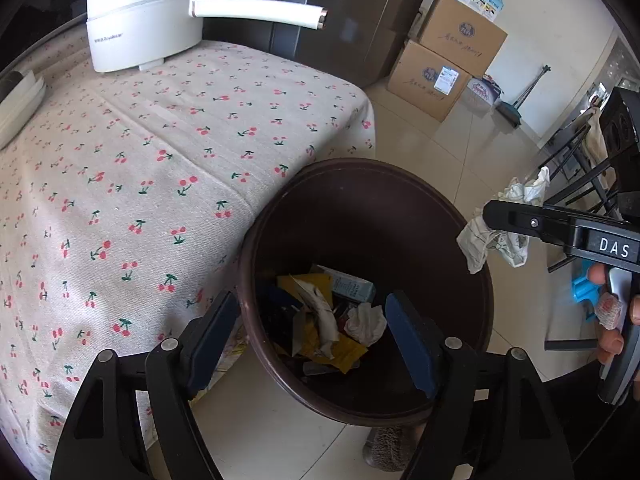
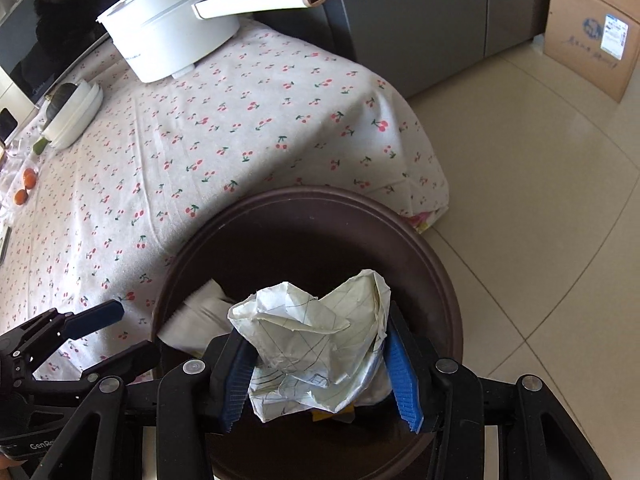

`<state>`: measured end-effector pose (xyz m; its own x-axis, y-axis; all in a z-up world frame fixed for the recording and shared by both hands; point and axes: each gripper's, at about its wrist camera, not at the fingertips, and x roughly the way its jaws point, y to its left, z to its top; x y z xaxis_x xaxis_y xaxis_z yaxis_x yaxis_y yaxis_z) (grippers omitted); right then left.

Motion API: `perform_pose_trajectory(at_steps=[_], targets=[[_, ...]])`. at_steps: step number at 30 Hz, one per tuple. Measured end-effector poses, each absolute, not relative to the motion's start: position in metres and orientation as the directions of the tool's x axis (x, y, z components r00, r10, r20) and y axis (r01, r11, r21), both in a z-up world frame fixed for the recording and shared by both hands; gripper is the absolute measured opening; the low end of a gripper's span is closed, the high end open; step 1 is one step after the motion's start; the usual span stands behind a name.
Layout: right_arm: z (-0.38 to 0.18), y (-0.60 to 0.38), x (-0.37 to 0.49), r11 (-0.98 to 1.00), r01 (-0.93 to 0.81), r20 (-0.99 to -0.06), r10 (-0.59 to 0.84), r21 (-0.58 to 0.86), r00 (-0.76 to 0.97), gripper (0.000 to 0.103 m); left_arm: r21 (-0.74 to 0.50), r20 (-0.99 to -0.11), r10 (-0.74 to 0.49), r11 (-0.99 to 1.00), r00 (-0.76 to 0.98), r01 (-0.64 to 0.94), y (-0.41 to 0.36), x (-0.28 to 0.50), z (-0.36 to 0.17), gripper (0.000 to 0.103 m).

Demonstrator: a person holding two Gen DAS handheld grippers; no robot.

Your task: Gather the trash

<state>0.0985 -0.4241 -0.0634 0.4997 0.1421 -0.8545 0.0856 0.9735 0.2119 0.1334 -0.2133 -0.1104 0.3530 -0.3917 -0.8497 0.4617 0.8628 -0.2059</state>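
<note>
Our right tongs (image 2: 320, 376) were clamped on a crumpled paper wad (image 2: 316, 336), blue pads pressing it from both sides, and that wad sat pretty much straight over the open mouth of the brown bin (image 2: 432, 264). From the left camera the wad (image 1: 502, 220) looked like it hung just past the bin's (image 1: 476, 256) right rim, so we honestly couldn't tell whether it was fully inside the rim line or riding the edge. The bin was directly below and a bit ahead of the right tongs. The left tongs (image 1: 316, 340) were spread wide and empty, hanging over the bin's near side, with older trash (image 1: 332, 312) visible down between the pads. The wad had no real long axis, just a lump. We figured the drop hinged on the right tongs being over the opening and not the rim.
</note>
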Motion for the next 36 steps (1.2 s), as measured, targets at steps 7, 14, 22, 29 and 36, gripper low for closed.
perform_pose_trajectory(at_steps=[7,14,22,29,36], targets=[[-0.062,-0.420,0.099,0.975,0.073,-0.854,0.145,0.209,0.500,0.055,-0.161,-0.857,-0.336,0.894,0.390,0.418,-0.202,0.139,-0.109,0.089],[-0.062,-0.416,0.101,0.975,0.086,-0.857,0.138,0.207,0.497,0.087,-0.110,-0.852,-0.286,0.917,0.439,0.384,-0.185,0.133,-0.102,0.097],[-0.053,-0.405,0.096,0.989,0.060,-0.845,0.085,0.137,0.529,0.099,-0.078,-0.837,-0.223,0.953,0.500,0.294,-0.155,0.116,-0.090,0.101],[-0.040,-0.388,0.085,0.997,0.038,-0.816,0.036,0.071,0.576,0.101,-0.060,-0.798,-0.171,0.977,0.578,0.207,-0.124,0.088,-0.065,0.101],[-0.002,-0.352,0.055,1.000,-0.011,-0.711,0.011,0.005,0.704,0.101,-0.049,-0.741,-0.093,0.995,0.665,0.085,-0.088,0.051,-0.040,0.101]])
